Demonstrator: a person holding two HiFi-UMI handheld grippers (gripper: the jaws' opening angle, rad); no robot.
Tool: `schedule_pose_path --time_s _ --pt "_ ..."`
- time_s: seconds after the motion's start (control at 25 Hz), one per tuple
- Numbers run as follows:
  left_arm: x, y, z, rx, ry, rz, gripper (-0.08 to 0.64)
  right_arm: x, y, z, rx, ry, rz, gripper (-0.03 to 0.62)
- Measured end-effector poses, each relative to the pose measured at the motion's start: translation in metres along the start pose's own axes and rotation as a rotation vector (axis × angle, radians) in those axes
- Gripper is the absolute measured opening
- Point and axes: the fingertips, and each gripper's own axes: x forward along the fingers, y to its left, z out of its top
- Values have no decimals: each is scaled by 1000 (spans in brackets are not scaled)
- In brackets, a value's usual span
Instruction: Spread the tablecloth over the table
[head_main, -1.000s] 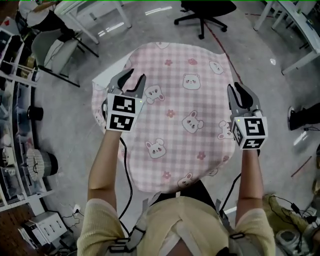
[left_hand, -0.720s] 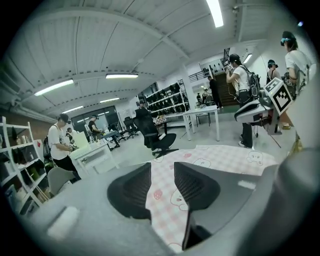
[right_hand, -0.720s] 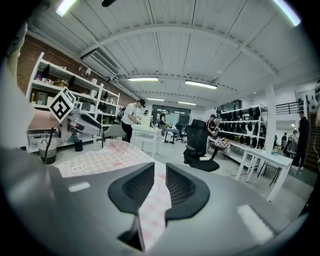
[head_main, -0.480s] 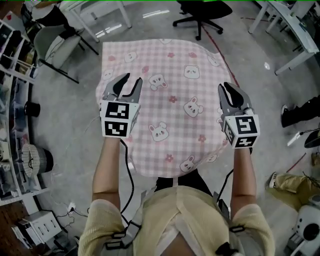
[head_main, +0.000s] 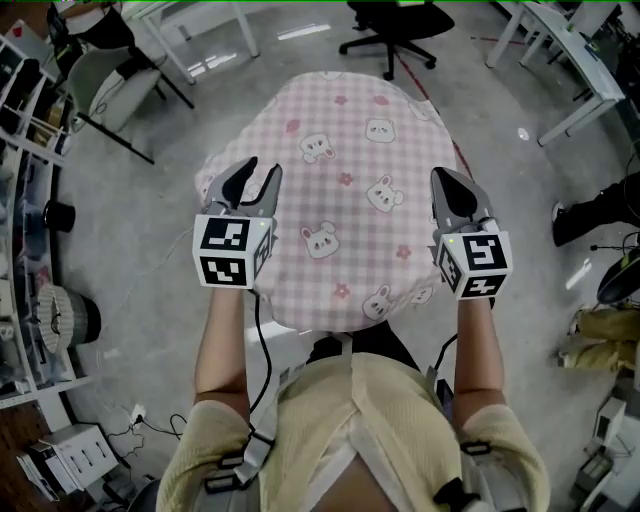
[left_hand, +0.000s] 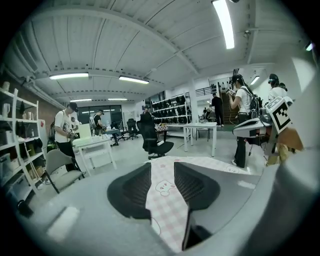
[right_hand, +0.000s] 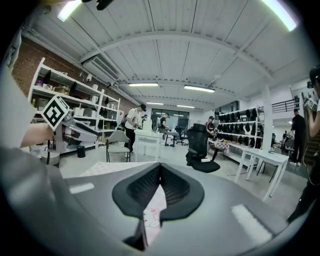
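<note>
Left gripper (head_main: 262, 167): at near left edge of tablecloth (head_main: 350, 150); jaws pressed on a fold of it, with cloth filling the thin gap between them.
Right gripper (head_main: 443, 178): at near right edge of tablecloth; jaws pinched tight together on the cloth.
Tablecloth: pink checks with little animal faces; opened wide, reaching away from both grippers, near edge hanging down between them.
Table: hidden under tablecloth; cannot tell whether the cloth rests on it or floats just above.
Office chair (head_main: 395, 20): black, just past far edge of tablecloth.
Step in hand: looks like the spreading itself, with the cloth held out by two spots on its near edge.
Next move: likely calls for both sides kept level and an even pull, so no side of tablecloth hangs lower than the others; no slipping of either grip.
Count: two grippers, both on tablecloth; one tablecloth; one black chair beyond it; no table top showing around it.
</note>
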Motion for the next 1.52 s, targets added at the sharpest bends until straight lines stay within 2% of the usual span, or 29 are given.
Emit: schedule_pose_path --time_s 0.12,0.2,0.48,0.56,0.8,1.08,1.52 --pt "-15 -3 -3 -31 -12 -4 148 -13 10 3 6 -6 -2 5" --pt "-24 -3 -5 -47 -22 0 104 -19 16 3 19 -9 0 5" --pt "-54 -8 -17 -95 -42 0 103 -35 33 2 38 4 -5 5" --pt "-63 -8 -22 -111 -48 7 62 -40 36 1 46 7 -5 5" --pt "-84 -13 -37 -131 -46 7 20 -52 53 -11 65 27 15 5" --pt "-93 -19 -51 -148 -20 -7 12 -57 67 -30 167 64 72 5" --pt "-98 -22 -61 -164 9 -14 6 -59 80 -38 164 91 98 5"
